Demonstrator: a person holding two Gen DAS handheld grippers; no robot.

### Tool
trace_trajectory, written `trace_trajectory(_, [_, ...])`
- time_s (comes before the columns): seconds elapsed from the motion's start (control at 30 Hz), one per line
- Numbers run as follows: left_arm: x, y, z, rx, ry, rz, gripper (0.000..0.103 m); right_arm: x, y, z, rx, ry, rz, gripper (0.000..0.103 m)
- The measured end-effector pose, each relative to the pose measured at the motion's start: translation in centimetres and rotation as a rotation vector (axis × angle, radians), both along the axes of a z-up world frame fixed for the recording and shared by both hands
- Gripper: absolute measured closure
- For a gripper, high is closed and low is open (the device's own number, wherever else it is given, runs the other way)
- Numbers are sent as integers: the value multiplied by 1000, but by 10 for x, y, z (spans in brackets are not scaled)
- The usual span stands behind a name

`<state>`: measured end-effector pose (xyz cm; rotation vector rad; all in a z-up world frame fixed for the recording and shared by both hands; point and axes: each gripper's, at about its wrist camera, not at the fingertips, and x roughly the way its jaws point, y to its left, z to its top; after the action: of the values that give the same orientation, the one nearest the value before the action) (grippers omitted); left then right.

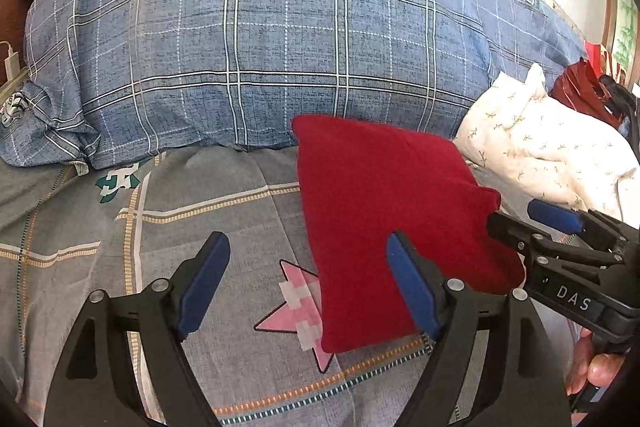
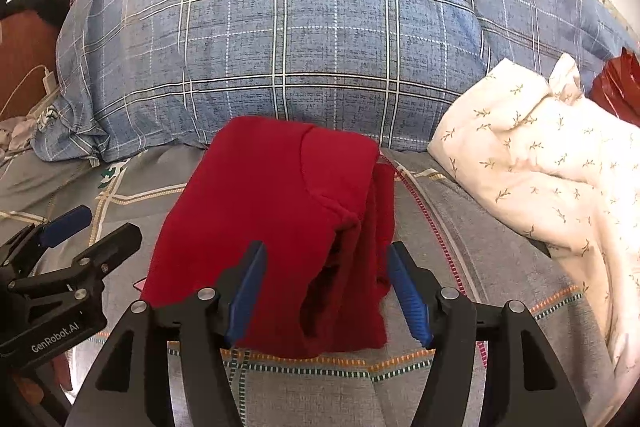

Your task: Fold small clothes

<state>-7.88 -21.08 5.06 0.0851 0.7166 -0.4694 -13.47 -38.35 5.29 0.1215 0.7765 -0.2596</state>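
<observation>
Red folded garment (image 2: 276, 227) lies on a grey patterned bedsheet (image 2: 460, 267) before a blue plaid quilt (image 2: 320, 39), flanked by the left gripper (image 1: 308, 283) and right gripper (image 2: 326, 291), both spread and gripping nothing, a white floral bundle (image 2: 540, 163) alongside.

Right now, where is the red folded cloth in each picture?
Left wrist view: the red folded cloth lies right of centre on the grey bedsheet.
Right wrist view: the cloth sits in the middle, ahead of the right gripper, whose fingers do not press it.
Shared landmark: the big blue plaid pillow lies behind the cloth in both.
</observation>
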Motion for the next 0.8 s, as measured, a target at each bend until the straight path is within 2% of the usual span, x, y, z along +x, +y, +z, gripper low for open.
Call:
trace_trajectory(0.33, [2,-3,-5,73,-47,36,22,3,-1,-3,27,-2,1,39])
trace_trajectory(0.8, [6,-3,-5,57,-53,50,22,9,-5,-7,49,-5,-6,35])
